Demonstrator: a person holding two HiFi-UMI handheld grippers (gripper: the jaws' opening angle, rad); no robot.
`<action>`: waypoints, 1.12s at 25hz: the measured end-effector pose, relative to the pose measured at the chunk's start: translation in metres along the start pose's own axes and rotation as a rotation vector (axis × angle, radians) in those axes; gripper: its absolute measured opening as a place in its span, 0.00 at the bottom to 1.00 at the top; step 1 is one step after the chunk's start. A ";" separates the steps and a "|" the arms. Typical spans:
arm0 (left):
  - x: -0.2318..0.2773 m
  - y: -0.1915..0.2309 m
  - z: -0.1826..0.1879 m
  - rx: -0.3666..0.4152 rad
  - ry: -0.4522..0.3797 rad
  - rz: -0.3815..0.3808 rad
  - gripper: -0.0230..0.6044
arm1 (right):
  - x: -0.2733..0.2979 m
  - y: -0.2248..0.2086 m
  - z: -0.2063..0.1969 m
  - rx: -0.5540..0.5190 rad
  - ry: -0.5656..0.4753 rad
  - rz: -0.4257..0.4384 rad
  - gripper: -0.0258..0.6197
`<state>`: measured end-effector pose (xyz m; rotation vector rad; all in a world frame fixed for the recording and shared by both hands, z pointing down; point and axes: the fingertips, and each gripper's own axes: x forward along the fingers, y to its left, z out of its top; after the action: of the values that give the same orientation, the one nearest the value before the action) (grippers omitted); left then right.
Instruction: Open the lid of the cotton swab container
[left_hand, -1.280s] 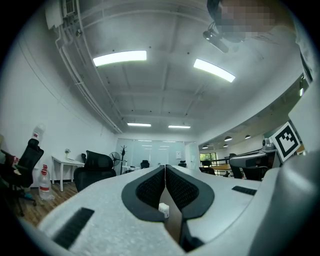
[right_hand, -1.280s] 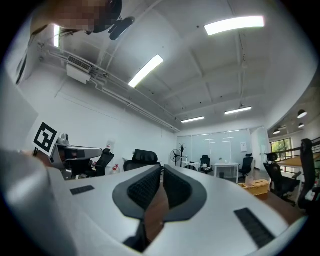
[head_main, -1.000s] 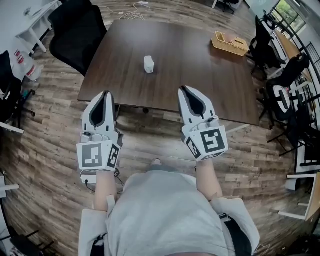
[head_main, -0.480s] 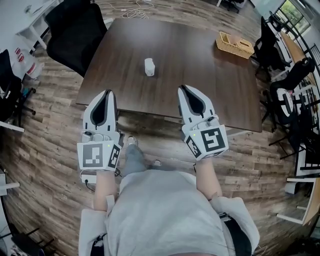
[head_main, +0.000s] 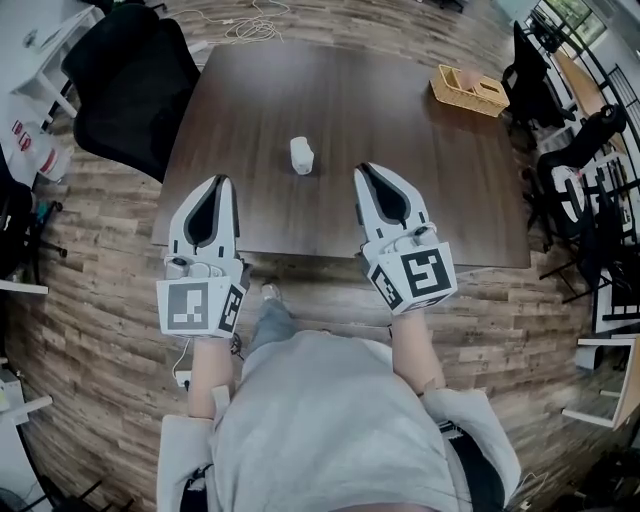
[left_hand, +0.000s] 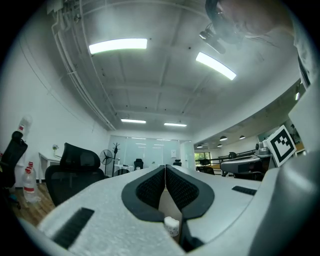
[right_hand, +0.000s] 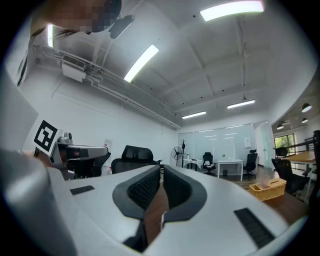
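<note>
The cotton swab container (head_main: 301, 155), small, white and lidded, stands upright near the middle of the dark brown table (head_main: 420, 170). Both grippers hover at the table's near edge, short of it. My left gripper (head_main: 221, 181) is to the container's near left, shut and holding nothing. My right gripper (head_main: 361, 170) is to its near right, also shut and empty. In the left gripper view the container (left_hand: 171, 226) shows small, low between the closed jaws of the left gripper (left_hand: 165, 168). In the right gripper view only a sliver of the container (right_hand: 163, 220) peeks below the right gripper (right_hand: 162, 169).
A wicker basket (head_main: 470, 90) sits at the table's far right corner. A black office chair (head_main: 130, 85) stands by the left side, and more chairs (head_main: 575, 190) crowd the right. Cables (head_main: 245, 25) lie on the wooden floor beyond the table.
The person has stepped closer to the table. Both gripper tips now reach over its near edge, and the container lies nearer to them. The jaws stay shut.
</note>
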<state>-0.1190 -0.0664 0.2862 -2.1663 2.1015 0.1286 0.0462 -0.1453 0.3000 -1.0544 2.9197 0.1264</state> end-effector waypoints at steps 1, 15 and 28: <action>0.008 0.006 -0.001 0.001 0.001 -0.011 0.06 | 0.009 -0.002 -0.001 0.000 0.002 -0.008 0.08; 0.098 0.070 -0.019 -0.022 0.020 -0.147 0.06 | 0.099 -0.018 -0.030 0.029 0.076 -0.118 0.08; 0.141 0.101 -0.051 -0.064 0.070 -0.244 0.06 | 0.133 -0.014 -0.140 0.141 0.323 -0.174 0.08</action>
<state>-0.2164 -0.2164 0.3130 -2.4783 1.8701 0.0994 -0.0477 -0.2531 0.4306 -1.4145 3.0297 -0.2756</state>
